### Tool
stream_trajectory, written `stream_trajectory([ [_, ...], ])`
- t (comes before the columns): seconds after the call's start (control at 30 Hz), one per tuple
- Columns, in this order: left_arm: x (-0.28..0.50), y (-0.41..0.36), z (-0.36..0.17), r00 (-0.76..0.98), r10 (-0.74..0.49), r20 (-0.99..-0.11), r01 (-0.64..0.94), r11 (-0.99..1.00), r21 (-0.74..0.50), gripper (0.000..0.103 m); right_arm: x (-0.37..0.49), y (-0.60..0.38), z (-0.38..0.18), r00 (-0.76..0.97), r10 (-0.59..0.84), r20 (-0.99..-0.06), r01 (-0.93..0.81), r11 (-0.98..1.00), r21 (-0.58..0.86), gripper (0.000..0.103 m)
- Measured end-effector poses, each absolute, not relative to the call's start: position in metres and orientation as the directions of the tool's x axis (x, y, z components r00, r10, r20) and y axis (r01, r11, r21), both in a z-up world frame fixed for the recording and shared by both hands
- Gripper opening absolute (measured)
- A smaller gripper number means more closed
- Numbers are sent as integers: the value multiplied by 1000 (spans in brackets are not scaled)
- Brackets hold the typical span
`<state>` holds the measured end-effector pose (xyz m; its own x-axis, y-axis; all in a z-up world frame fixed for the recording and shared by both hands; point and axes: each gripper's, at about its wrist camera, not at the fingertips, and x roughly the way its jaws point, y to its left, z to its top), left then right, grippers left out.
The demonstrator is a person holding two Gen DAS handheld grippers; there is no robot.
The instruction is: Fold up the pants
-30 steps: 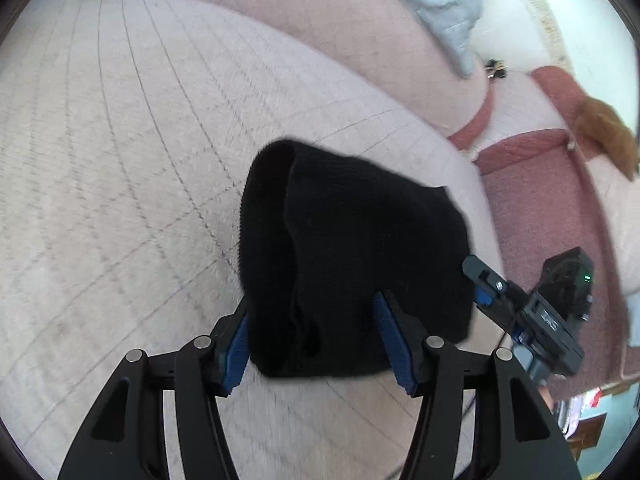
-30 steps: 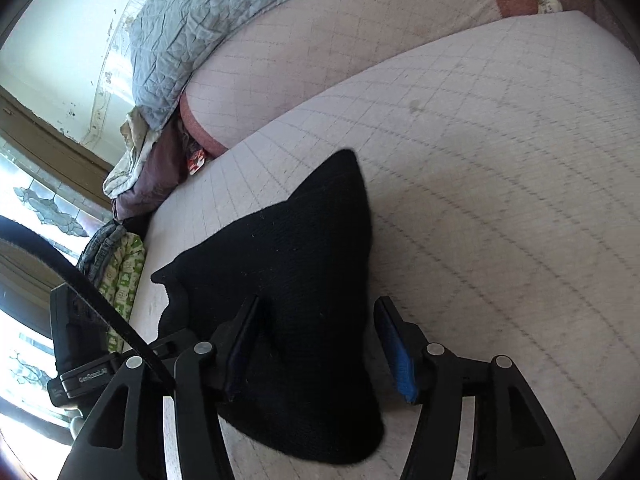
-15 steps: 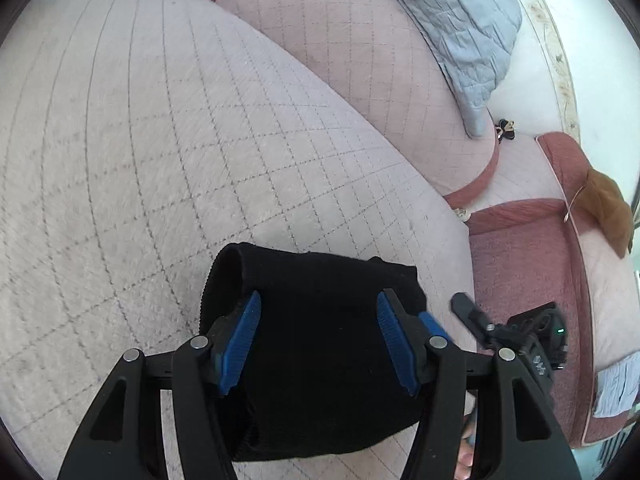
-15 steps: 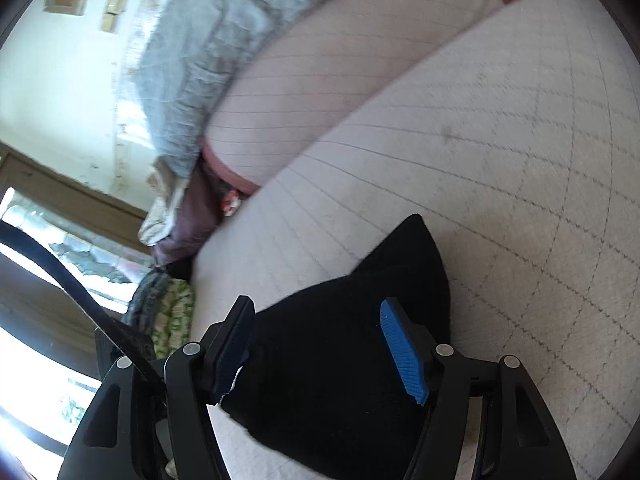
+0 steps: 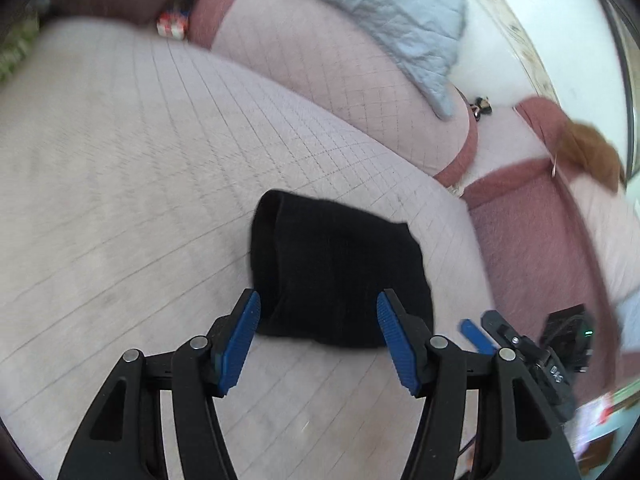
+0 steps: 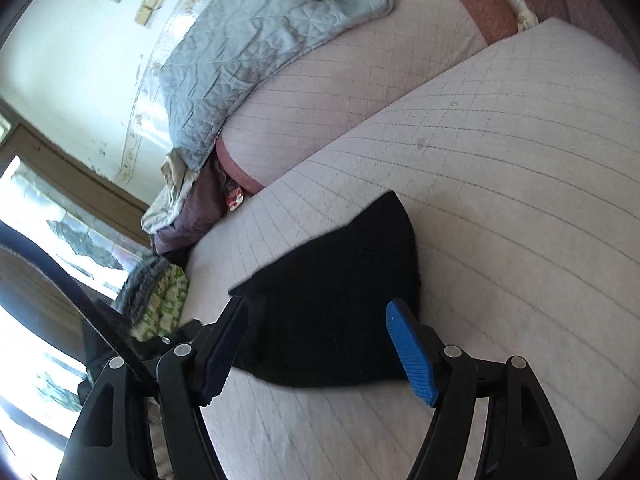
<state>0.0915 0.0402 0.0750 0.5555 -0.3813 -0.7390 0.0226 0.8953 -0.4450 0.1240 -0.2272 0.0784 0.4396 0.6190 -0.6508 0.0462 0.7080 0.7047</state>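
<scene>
The black pants (image 5: 336, 272) lie folded into a compact bundle on the pale quilted cushion (image 5: 120, 184). My left gripper (image 5: 318, 300) hovers above the bundle's near edge, open, its blue pads clear of the cloth. The right wrist view has the same pants (image 6: 340, 304) lying flat in front of my right gripper (image 6: 314, 312). That gripper's jaws are opening, and nothing is pinched between them. The right gripper (image 5: 480, 332) also shows at the lower right of the left wrist view.
A grey-blue quilted blanket (image 5: 384, 12) drapes over the back cushion (image 5: 320, 68). A pink armrest (image 5: 532, 240) with a brown cloth (image 5: 588, 152) rises at the right. Piled clothes (image 6: 184, 208) and a green patterned fabric (image 6: 164, 300) sit at the cushion's far left end.
Both grippers have pulled back and up from the folded pants, which now lie free on the cushion. The right gripper's jaws have widened.
</scene>
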Motion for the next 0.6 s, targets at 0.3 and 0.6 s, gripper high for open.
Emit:
stream_trajectory([
  [0.3,-46,2,116,818,20,-575,-46,998,-32,91,7,-221,106,496,468,-732,54,824,564,80],
  [0.6,-91,8,144,856,174,-487,-203,979,-7,103,-49,-188,144,578,275,-769,-37,950,312,85],
])
